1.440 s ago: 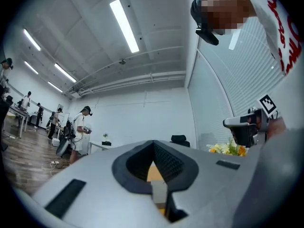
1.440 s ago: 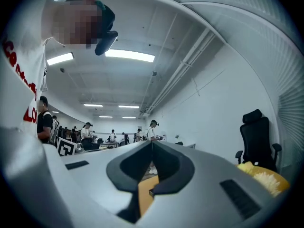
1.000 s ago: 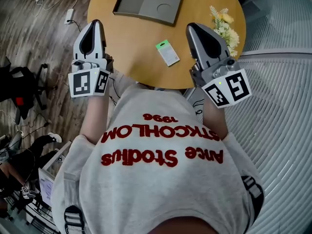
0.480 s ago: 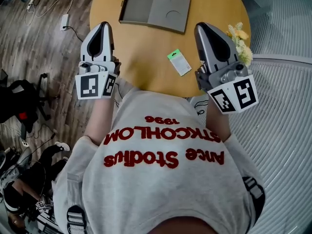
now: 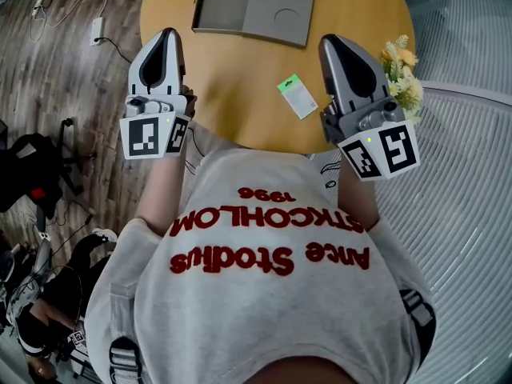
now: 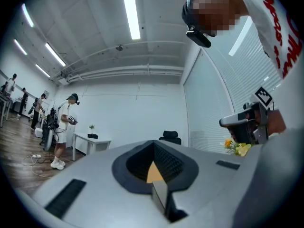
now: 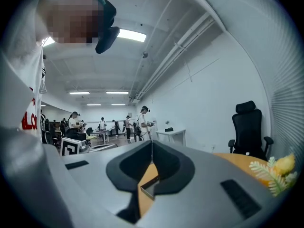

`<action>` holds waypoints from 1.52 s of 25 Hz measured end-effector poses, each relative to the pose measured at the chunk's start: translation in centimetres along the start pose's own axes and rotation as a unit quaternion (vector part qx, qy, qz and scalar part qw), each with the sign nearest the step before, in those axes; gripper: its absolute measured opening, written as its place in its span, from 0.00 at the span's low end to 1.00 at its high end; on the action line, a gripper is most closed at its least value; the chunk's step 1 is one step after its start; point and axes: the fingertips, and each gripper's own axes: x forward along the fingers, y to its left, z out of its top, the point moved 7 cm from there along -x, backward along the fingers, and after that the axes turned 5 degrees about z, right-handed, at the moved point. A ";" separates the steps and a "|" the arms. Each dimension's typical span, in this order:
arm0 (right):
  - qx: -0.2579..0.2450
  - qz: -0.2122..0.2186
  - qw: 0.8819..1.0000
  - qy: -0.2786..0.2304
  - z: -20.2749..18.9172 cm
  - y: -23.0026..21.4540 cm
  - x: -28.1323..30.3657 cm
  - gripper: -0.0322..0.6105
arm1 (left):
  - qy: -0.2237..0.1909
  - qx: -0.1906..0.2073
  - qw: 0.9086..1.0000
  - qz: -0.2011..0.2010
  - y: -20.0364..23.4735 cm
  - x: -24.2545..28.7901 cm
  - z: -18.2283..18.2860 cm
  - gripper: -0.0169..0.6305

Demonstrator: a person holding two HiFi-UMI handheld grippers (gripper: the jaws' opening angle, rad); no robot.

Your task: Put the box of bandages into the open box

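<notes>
Status: not started, as far as I can see. Box of bandages (image 5: 297,97) lies flat on the desk (image 5: 240,94), near the close edge, nothing touching it. It sits between the two claws but far closer to the right one, just inboard of it. Open box (image 5: 226,3) is at the far side of the desk, lid folded out flat beside the tray, tray looks empty. The two boxes are well apart.

Left claw (image 5: 169,34): jaws together, nothing between them, only desk wood showing through the hollow. It hangs over the left edge of the desk, away from both boxes.

Right claw (image 5: 330,42): jaws together too, empty. It hovers above the right side of the desk with the flowers (image 5: 402,74) just outboard of it.

Left to do is everything: spread the right claw's jaws, come down on the box of bandages, clamp it, carry it across and drop it in the tray. The right claw looks the obvious pick given where it is. The box is thin and flat, so I expect an edge grip to be fiddly.
</notes>
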 end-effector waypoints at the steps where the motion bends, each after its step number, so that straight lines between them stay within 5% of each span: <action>1: -0.001 0.001 1.000 0.004 -0.1 -0.2 0.1 0.06 | 0.000 -0.001 1.000 0.001 -0.2 0.1 0.1 0.02; 8: 0.019 0.050 0.994 0.100 -3.6 0.4 1.0 0.07 | 0.010 -0.006 1.000 0.000 -1.5 -0.4 -0.5 0.02; 15: 0.003 0.043 0.974 0.223 -13.0 0.8 -0.4 0.23 | 0.034 -0.014 0.999 0.010 -2.8 -1.4 -3.9 0.02; 21: -0.005 0.024 0.925 0.378 -24.6 -0.8 -1.7 0.50 | 0.064 -0.019 0.998 0.022 -2.0 -2.0 -6.6 0.02; 25: -0.013 0.006 0.894 0.448 -29.2 -1.9 -2.3 0.58 | 0.082 -0.018 0.996 0.026 -1.6 -2.4 -7.4 0.02; 35: 0.007 0.011 0.870 0.493 -32.1 -3.0 -1.6 0.60 | 0.092 -0.018 0.995 0.031 -1.7 -2.6 -8.1 0.02; 38: 0.009 0.005 0.880 0.475 -31.0 -3.0 -1.5 0.60 | 0.088 -0.017 0.995 0.032 -1.7 -2.5 -7.8 0.02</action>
